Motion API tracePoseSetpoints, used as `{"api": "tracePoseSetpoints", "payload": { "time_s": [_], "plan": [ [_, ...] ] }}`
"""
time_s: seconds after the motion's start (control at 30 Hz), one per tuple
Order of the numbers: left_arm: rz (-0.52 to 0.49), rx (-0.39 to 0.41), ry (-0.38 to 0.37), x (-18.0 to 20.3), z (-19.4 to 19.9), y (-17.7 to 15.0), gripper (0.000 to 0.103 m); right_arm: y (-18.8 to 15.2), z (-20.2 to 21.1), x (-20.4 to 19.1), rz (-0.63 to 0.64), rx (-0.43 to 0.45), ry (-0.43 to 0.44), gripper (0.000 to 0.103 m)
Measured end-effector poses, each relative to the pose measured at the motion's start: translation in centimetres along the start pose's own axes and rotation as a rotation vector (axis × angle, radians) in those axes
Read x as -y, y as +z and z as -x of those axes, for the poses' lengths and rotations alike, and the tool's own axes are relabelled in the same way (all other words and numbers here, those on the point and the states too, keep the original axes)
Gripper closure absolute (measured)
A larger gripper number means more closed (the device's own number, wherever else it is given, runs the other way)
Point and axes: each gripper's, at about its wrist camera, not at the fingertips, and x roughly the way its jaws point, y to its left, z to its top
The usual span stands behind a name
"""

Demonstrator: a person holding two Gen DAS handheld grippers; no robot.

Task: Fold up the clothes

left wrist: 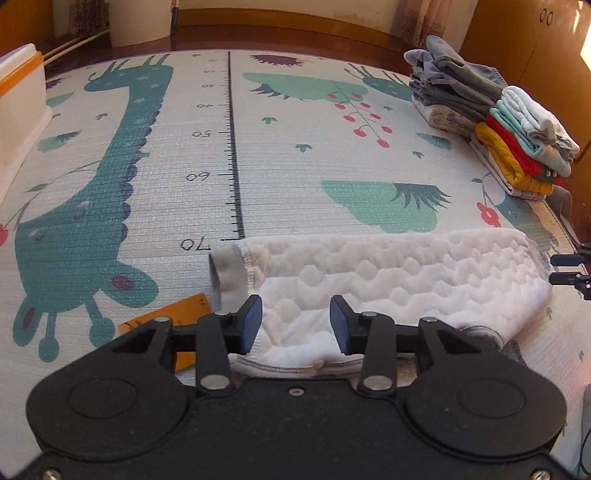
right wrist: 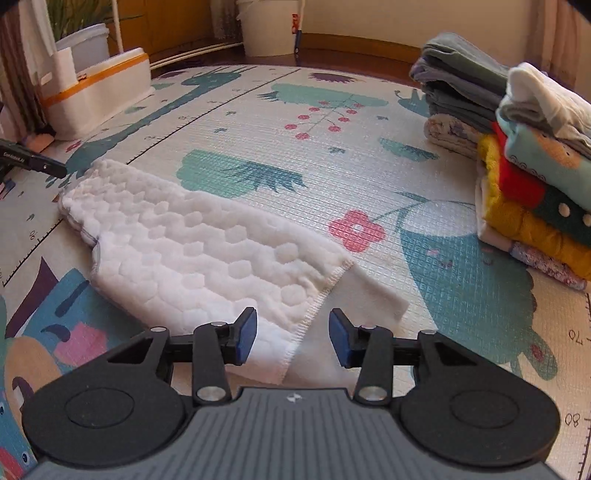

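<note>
A white quilted garment (left wrist: 388, 280) lies folded flat on the patterned play mat (left wrist: 177, 155). My left gripper (left wrist: 295, 323) hovers open over its near edge, beside a grey cuff (left wrist: 225, 273), with nothing between the blue pads. In the right wrist view the same white garment (right wrist: 192, 251) stretches from left to centre, ending in a stitched hem and plain band (right wrist: 362, 291). My right gripper (right wrist: 292, 334) stands open just above that hem end, holding nothing. The right gripper's black tips (left wrist: 569, 269) show at the left view's right edge; the left gripper's tip (right wrist: 33, 160) shows at the far left.
Two stacks of folded clothes (left wrist: 517, 147) sit at the mat's right side, a grey stack (right wrist: 458, 85) behind a colourful one (right wrist: 535, 192). A white and orange box (right wrist: 99, 96) stands at the left. An orange card (left wrist: 173, 317) lies under my left gripper. Buckets (right wrist: 269, 26) stand beyond the mat.
</note>
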Motion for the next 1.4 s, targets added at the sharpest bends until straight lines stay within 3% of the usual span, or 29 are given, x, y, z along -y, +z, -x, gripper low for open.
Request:
{"api": "tracePoseSetpoints", "payload": {
  "time_s": [0.13,0.27,0.37,0.43,0.5,0.57,0.7,0.83,0.9,0.97,1.07,1.23,1.4],
  "plan": [
    [-0.192,-0.003,-0.12,6.7,-3.2,-0.3,0.062,2.8,-2.8,-6.3,0.214,0.03,0.12,0.059],
    [-0.302,-0.005,-0.232,11.3,-5.4,-1.1,0.062,2.8,-5.2,-8.1,0.259,0.0,0.139,0.063],
    [-0.414,-0.038,-0.224,13.6,-7.1,-2.7,0.062,1.2,-5.9,-7.0,0.212,0.006,0.147,0.057],
    [-0.45,-0.045,-0.2,14.2,-7.9,-3.4,0.054,1.0,-5.7,-6.3,0.171,0.018,0.165,0.057],
    [-0.472,-0.032,-0.184,14.6,-7.9,-3.6,0.055,1.8,-4.9,-6.3,0.167,-0.001,0.161,0.061],
    [-0.456,-0.071,-0.209,14.1,-7.5,-2.5,0.055,2.4,-3.6,-5.8,0.147,0.043,0.143,0.061],
    [-0.447,0.003,-0.197,13.3,-7.0,0.2,0.055,3.4,-3.7,-3.4,0.174,0.09,0.035,0.061],
    [-0.455,0.018,-0.201,13.1,-9.5,1.8,0.055,3.7,-5.6,-0.3,0.138,0.059,-0.014,0.06],
    [-0.42,-0.047,-0.185,12.5,-11.5,2.0,0.055,3.3,-6.9,1.1,0.09,0.015,-0.008,0.059],
    [-0.421,-0.048,-0.178,12.8,-11.7,1.9,0.05,2.6,-7.5,1.9,0.071,0.023,0.021,0.058],
    [-0.419,-0.057,-0.164,13.2,-11.6,2.0,0.05,2.9,-6.6,1.1,0.112,0.049,-0.002,0.06],
    [-0.332,0.026,-0.224,12.9,-8.5,2.1,0.05,2.9,-3.4,-0.6,0.128,0.147,0.031,0.059],
    [-0.464,-0.023,-0.266,15.0,-9.1,-0.8,0.05,1.2,-4.4,-2.9,0.208,0.068,0.072,0.059]
  ]
}}
